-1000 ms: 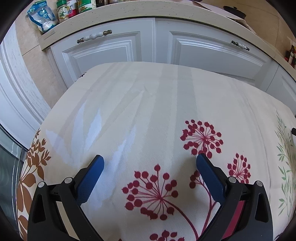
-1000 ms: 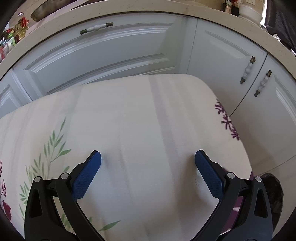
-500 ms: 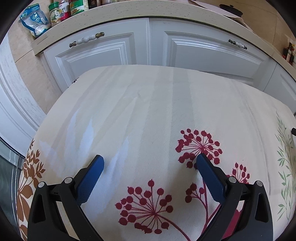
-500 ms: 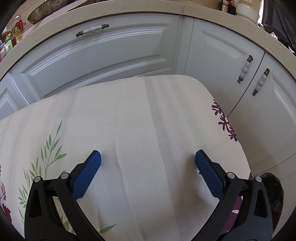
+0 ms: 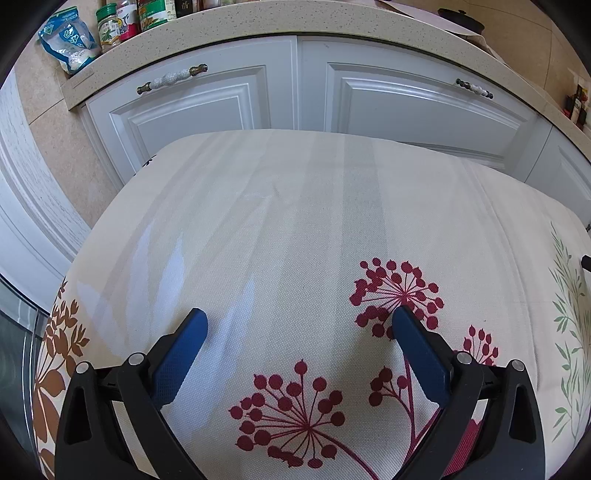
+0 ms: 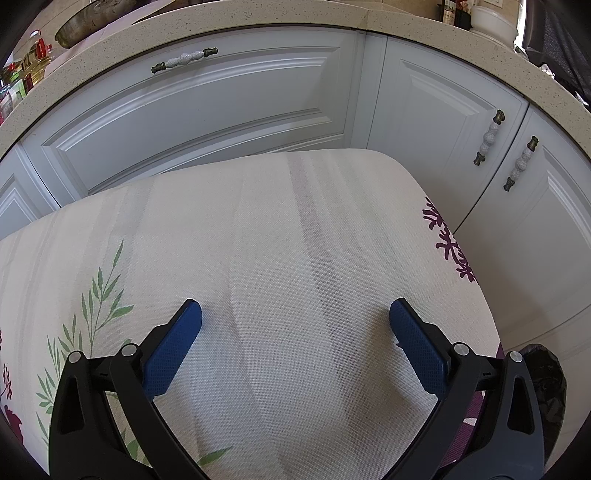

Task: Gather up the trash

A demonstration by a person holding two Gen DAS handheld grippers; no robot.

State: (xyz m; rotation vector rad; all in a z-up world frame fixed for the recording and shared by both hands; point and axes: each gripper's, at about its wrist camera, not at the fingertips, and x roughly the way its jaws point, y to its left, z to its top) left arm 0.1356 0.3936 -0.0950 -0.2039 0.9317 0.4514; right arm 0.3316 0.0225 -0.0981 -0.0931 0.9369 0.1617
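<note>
Both views have slid back along the cloth (image 5: pixel 295 221), left gripper (image 5: pixel 299 317) and right gripper (image 6: pixel 295 310) spread, empty, no trash seen.

Table (image 5: pixel 295 221) top bare under both grippers, free to sweep across the cloth. Cabinets (image 5: pixel 207 107) wall off the far edge, narrow gap only. Jars (image 5: pixel 110 26) crowd the counter (image 5: pixel 258 22) above left. Black bag (image 6: pixel 546 376) sits low off the table's right corner.
</note>
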